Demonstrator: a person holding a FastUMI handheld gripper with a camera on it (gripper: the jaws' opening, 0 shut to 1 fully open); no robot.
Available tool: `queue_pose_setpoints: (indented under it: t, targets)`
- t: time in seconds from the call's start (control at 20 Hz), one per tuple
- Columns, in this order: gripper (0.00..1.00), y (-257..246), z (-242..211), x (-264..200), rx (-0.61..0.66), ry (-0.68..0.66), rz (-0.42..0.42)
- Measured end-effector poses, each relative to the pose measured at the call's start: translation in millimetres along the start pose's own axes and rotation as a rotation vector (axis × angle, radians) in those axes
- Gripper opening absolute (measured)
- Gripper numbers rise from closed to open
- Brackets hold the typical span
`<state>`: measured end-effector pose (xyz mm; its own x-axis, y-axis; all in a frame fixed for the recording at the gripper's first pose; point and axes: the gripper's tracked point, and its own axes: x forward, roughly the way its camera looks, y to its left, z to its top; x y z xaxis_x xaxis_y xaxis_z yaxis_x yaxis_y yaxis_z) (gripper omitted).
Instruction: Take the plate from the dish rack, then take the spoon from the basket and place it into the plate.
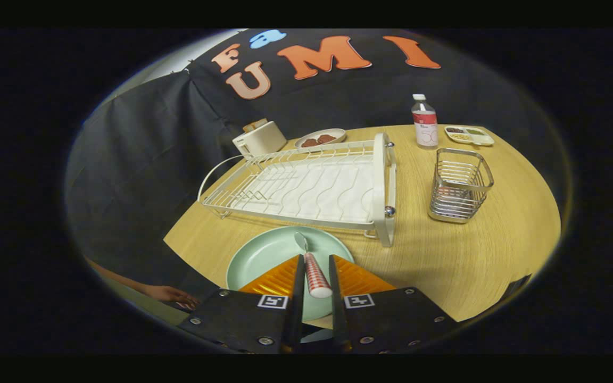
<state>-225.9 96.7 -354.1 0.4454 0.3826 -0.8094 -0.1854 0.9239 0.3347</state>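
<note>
Gripper nearly closed, both fingers pinching the red-and-white checked handle of the metal spoon, bowl end forward and low over the pale green round plate. Plate sits on the wooden tabletop just before the empty white wire dish rack, so release looks like the remaining step. Steel wire basket stands right of the rack.

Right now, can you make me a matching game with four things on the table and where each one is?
Things:
1. spoon
2. plate
3. bottle
4. wire basket

Places:
A. beside the dish rack, on the bottle's side
B. between the fingers of the tongs
C. at the table's far edge, beyond the wire basket
D. on the table, under the spoon

Pairs: 1-B, 2-D, 3-C, 4-A
</note>
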Motion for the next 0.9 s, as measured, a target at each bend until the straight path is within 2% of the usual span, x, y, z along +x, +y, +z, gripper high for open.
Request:
queue_pose_setpoints:
  t: [0.2,0.4,0.5,0.9]
  targets:
    - [0.33,-16.3,7.0,-4.8,0.009,-0.031,-0.058]
    - [0.39,-27.5,34.7,-21.5,0.017,-0.100,-0.095]
    - [0.42,-33.5,57.0,-35.0,0.011,-0.152,-0.120]
    - [0.68,-36.4,178.3,-108.2,-0.049,-0.453,-0.199]
